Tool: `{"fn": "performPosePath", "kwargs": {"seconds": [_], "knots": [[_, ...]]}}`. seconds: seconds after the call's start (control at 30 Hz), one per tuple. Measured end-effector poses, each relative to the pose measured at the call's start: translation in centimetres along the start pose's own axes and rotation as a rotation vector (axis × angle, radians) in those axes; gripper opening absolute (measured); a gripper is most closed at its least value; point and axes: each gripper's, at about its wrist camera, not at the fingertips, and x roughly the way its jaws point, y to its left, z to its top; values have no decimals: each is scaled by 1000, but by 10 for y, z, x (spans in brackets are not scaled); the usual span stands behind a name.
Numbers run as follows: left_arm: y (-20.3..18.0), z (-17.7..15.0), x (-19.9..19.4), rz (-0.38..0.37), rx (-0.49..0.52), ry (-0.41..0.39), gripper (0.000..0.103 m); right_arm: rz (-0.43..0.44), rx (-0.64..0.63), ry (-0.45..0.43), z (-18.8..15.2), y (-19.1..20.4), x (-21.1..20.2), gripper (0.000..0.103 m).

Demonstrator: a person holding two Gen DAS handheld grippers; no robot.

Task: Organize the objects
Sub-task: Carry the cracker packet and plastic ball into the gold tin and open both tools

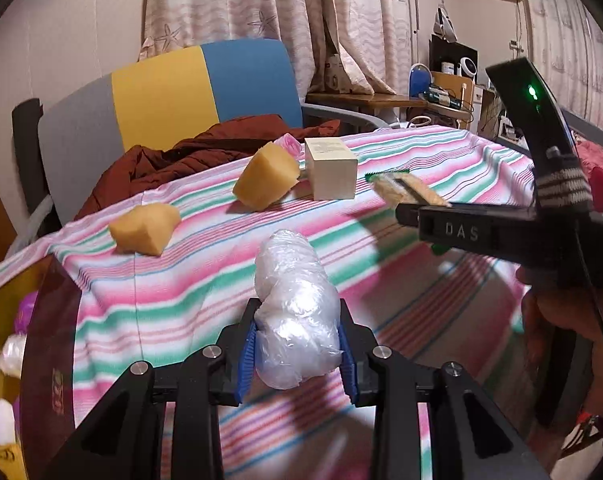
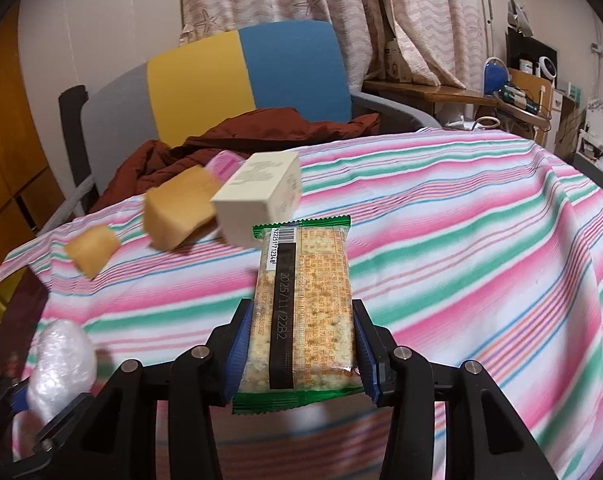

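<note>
My left gripper (image 1: 297,336) is shut on a clear plastic-wrapped bundle (image 1: 295,308), held above the striped tablecloth (image 1: 181,280). The bundle also shows at the lower left of the right wrist view (image 2: 61,364). My right gripper (image 2: 301,344) is shut on a green-edged cracker packet (image 2: 305,304); the packet (image 1: 405,190) and gripper (image 1: 409,208) show at the right of the left wrist view. Two yellow sponge blocks (image 1: 267,178) (image 1: 145,228) and a cream box (image 1: 331,168) lie further back on the table; they also show in the right wrist view (image 2: 181,212) (image 2: 91,250) (image 2: 257,196).
A pink packet (image 2: 221,164) lies behind the box. A grey, yellow and blue chair (image 1: 173,88) with a brown jacket (image 1: 189,152) stands behind the table. A dark-rimmed container (image 1: 49,360) with yellow and white items (image 1: 1,420) is at lower left.
</note>
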Motion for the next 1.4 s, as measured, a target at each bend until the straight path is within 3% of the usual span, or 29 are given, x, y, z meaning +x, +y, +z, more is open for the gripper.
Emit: {"fn": "performPosePath", "kwargs": {"seconds": [0.23, 0.4, 0.6, 0.97, 1.1, 1.2, 1.3, 1.4], "knots": [[16, -15, -33, -58, -74, 13, 34, 72, 26, 28, -20, 20, -20, 47], [32, -21, -67, -94, -134, -23, 34, 138, 44, 45, -30, 45, -31, 47], [73, -24, -108, -79, -227, -75, 34, 260, 8, 47, -29, 97, -50, 47], [216, -37, -138, 93, -490, -63, 34, 521, -181, 79, -16, 237, -76, 47], [266, -44, -125, 110, -569, 0, 35, 557, -264, 118, -16, 288, -70, 47], [293, -54, -108, 80, -620, 67, 35, 577, -320, 146, -17, 321, -61, 47], [307, -66, -99, 59, -669, 120, 48, 580, -362, 170, -14, 348, -46, 47], [315, -77, -105, 75, -711, 108, 58, 574, -385, 208, -9, 369, -26, 47]]}}
